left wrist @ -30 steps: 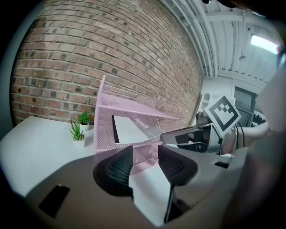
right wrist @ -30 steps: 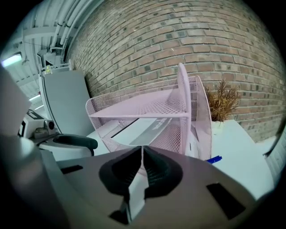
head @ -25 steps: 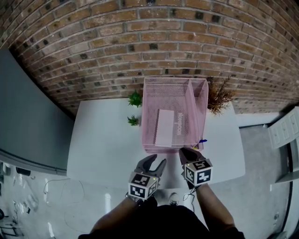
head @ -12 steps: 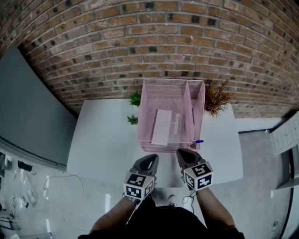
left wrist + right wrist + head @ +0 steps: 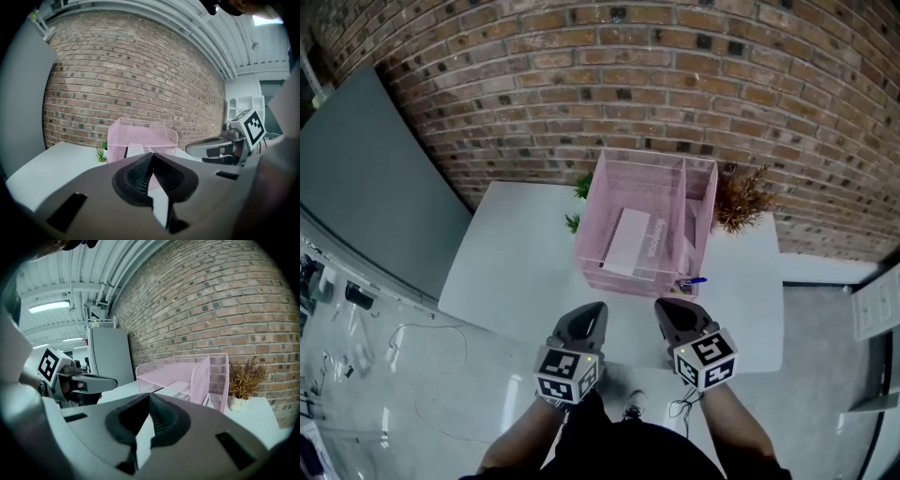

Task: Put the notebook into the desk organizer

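Observation:
A pink wire-mesh desk organizer [image 5: 698, 202] stands on the white table [image 5: 520, 272] against the brick wall. A white notebook [image 5: 628, 242] lies inside its large left compartment. My left gripper [image 5: 592, 312] hovers over the table's near edge, shut with nothing in it. My right gripper [image 5: 667, 309] is beside it, also shut and empty. Both are well short of the organizer [image 5: 140, 140]. In the right gripper view the organizer [image 5: 206, 376] shows ahead, past the closed jaws, and the left gripper [image 5: 98, 380] shows at the left.
Two small green plants [image 5: 574, 223] stand left of the organizer and a dry brown plant [image 5: 741, 202] in a white pot to its right. A blue pen [image 5: 694, 280] lies by the organizer's front right corner. A grey panel [image 5: 375, 187] is at the left.
My left gripper's jaws have closed from open to shut. Both grippers drew back a little toward the table's near edge, and the head view has shifted.

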Motion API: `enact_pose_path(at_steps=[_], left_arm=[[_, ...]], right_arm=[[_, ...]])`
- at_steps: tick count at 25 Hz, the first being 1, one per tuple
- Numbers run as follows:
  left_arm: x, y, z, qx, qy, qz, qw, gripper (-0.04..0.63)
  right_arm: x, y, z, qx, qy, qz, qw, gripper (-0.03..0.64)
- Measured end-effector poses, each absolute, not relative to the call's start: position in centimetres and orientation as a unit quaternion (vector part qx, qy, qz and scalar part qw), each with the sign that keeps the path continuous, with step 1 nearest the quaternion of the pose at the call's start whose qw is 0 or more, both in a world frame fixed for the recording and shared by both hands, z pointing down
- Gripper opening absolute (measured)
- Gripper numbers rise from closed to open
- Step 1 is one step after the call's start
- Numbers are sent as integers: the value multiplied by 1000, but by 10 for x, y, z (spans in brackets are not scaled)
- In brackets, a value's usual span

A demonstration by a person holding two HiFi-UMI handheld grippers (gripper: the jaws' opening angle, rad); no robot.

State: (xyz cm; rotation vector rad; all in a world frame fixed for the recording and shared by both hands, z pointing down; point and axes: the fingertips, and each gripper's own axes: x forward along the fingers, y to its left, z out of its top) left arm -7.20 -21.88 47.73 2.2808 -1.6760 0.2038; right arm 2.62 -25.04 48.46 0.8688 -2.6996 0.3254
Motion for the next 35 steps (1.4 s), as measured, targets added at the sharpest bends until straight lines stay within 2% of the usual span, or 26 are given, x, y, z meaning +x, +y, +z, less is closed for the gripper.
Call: enact_pose_path(at_steps=[14, 35], left_arm=[[-81, -152, 462, 774, -611, 69, 149, 6], [-174, -5, 443, 834, -536, 48, 120, 6]], right_arm=[[10, -206, 468, 258, -952, 125, 104, 3], [-80, -36, 445, 343, -929, 113, 83, 3]])
